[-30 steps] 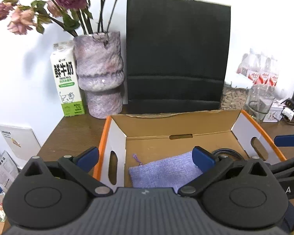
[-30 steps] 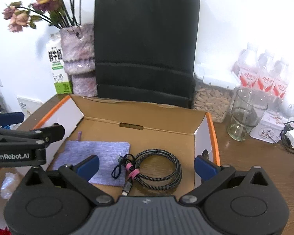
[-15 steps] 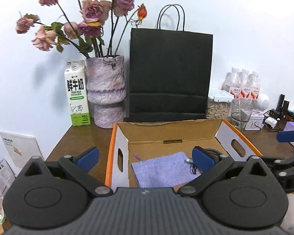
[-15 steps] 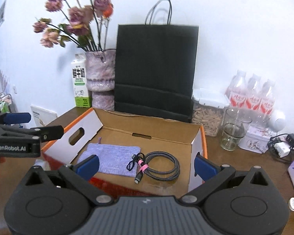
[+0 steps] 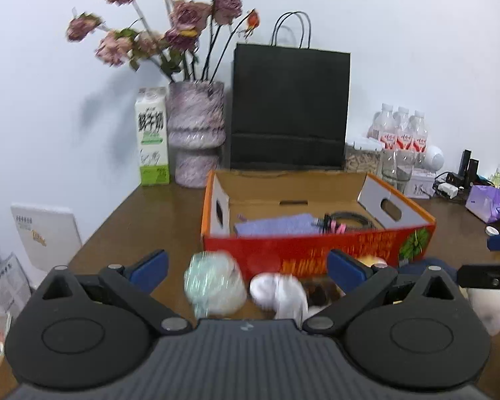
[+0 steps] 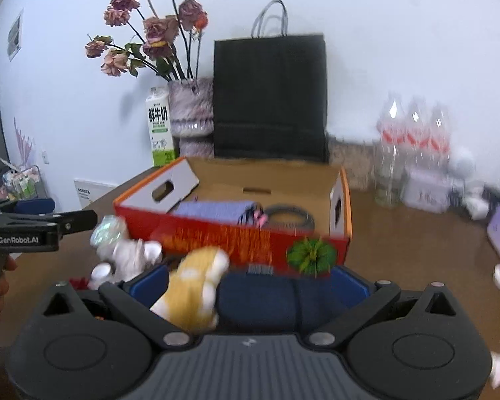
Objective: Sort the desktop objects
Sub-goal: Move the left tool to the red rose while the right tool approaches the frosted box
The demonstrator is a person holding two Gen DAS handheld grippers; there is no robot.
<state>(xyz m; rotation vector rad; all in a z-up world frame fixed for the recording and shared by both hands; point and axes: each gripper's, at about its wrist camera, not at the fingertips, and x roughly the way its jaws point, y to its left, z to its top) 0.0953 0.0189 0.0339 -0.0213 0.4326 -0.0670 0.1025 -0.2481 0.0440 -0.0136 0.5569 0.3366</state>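
An open cardboard box (image 5: 316, 250) with a red front wall stands on the brown table. Inside lie a purple pouch (image 5: 273, 225) and a coiled black cable (image 5: 348, 218). My left gripper (image 5: 246, 268) is open, in front of the box. A clear-wrapped bundle (image 5: 213, 286) and a white object (image 5: 276, 291) lie blurred between its fingers. My right gripper (image 6: 250, 283) is open too. A yellow and white plush toy (image 6: 196, 286) and a dark blue object (image 6: 273, 296) sit between its fingers. The box (image 6: 236, 233) lies just beyond them.
Behind the box stand a black paper bag (image 5: 290, 110), a vase of dried roses (image 5: 196, 133) and a milk carton (image 5: 151, 136). Water bottles (image 5: 400, 133), a glass (image 5: 396, 166) and a purple packet (image 5: 485, 200) crowd the right side.
Both grippers have drawn back from over the box, so its red front wall and the loose objects in front of it have come into view. Both stay open.
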